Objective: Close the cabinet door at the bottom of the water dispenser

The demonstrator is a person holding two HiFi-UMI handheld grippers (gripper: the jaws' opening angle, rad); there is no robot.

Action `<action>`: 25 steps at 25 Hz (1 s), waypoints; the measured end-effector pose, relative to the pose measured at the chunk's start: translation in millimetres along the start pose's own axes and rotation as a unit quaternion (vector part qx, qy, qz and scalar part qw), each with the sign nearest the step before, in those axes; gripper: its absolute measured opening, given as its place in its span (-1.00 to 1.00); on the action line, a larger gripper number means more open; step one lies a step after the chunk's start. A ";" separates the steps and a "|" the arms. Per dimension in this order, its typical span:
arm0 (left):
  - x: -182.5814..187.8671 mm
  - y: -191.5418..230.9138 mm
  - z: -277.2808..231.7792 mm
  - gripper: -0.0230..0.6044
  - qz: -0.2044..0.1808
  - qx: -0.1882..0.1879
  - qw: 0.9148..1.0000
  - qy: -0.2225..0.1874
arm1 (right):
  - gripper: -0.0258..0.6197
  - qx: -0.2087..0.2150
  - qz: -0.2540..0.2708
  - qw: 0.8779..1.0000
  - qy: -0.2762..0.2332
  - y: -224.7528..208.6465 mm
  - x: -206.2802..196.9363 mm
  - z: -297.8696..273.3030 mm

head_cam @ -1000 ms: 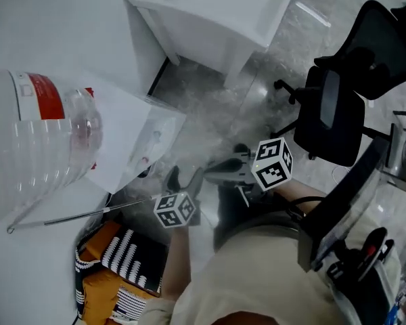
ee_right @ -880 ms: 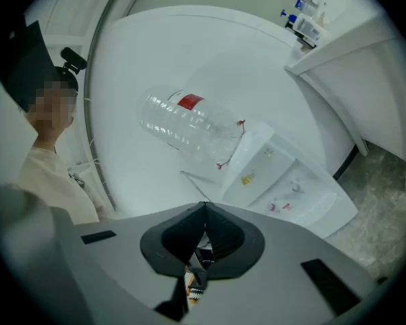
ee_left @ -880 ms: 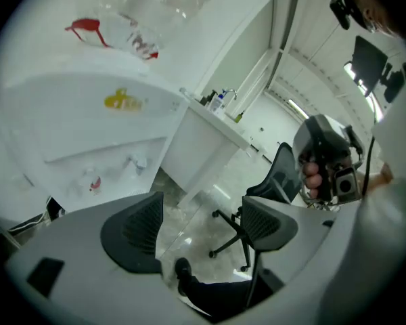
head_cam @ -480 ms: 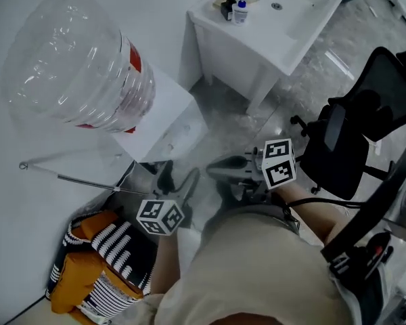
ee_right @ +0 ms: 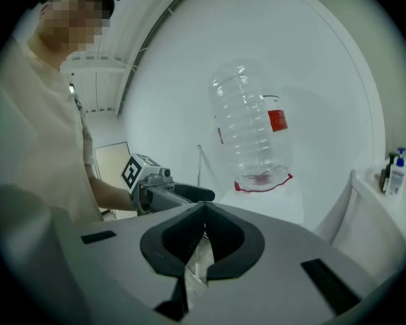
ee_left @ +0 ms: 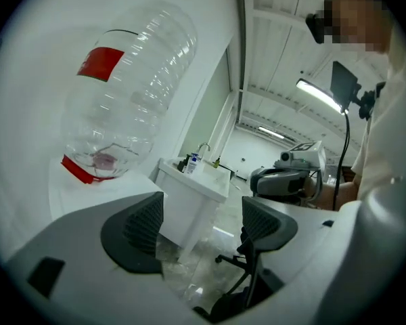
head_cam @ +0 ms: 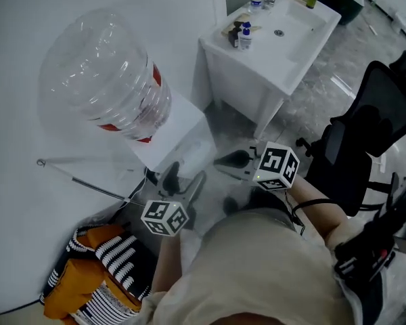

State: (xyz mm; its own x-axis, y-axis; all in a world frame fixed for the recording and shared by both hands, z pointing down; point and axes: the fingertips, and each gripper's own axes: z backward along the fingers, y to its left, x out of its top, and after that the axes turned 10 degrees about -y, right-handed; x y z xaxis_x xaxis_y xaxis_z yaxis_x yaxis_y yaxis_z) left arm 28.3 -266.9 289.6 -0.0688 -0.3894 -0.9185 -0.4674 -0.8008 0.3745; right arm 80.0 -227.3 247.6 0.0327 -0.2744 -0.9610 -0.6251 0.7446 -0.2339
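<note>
Two empty tools near the water dispenser (head_cam: 181, 123): left hand-held gripper (head_cam: 183, 179) released, right hand-held gripper (head_cam: 224, 160) clenched; likely the approach step. Cabinet door at the dispenser's base is hidden; next move needs reaching down and pushing.

plain white wall (head_cam: 27, 32) left of the fingers (head_cam: 170, 176) of the left gripper (head_cam: 184, 179), white sink unit (head_cam: 271, 66) out past them, black office chair (head_cam: 365, 134) off right on shiny grey marbled floor (head_cam: 352, 59), strip light (ee_left: 321, 93) overhead.

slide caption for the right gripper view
Right gripper, jaws shut, faces the clear water bottle atop the dispenser.
</note>
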 end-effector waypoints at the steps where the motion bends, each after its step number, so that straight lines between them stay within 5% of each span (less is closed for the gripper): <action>1: 2.3 1.4 -3.4 0.23 -0.010 0.002 1.000 0.003 | -0.92 -0.005 0.018 1.000 0.001 -1.8 3.0 1.2; 12: 40.4 -7.2 -30.6 0.23 -0.072 0.061 0.996 -0.011 | -0.92 0.022 0.017 0.999 -0.021 -12.7 9.6 34.6; 25: 4.8 -61.1 -23.6 0.23 -0.074 0.132 0.988 0.009 | -0.92 0.075 -0.066 0.994 -0.042 -5.0 -19.3 96.3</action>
State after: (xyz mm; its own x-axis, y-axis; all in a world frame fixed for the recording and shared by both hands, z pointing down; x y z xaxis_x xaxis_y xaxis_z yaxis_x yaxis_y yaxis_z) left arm 77.3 -230.6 265.3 0.0316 -0.2873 -0.9573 -0.6849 -0.7038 0.1886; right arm 157.6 -167.1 253.2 0.1753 -0.3295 -0.9278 -0.4875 0.7897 -0.3725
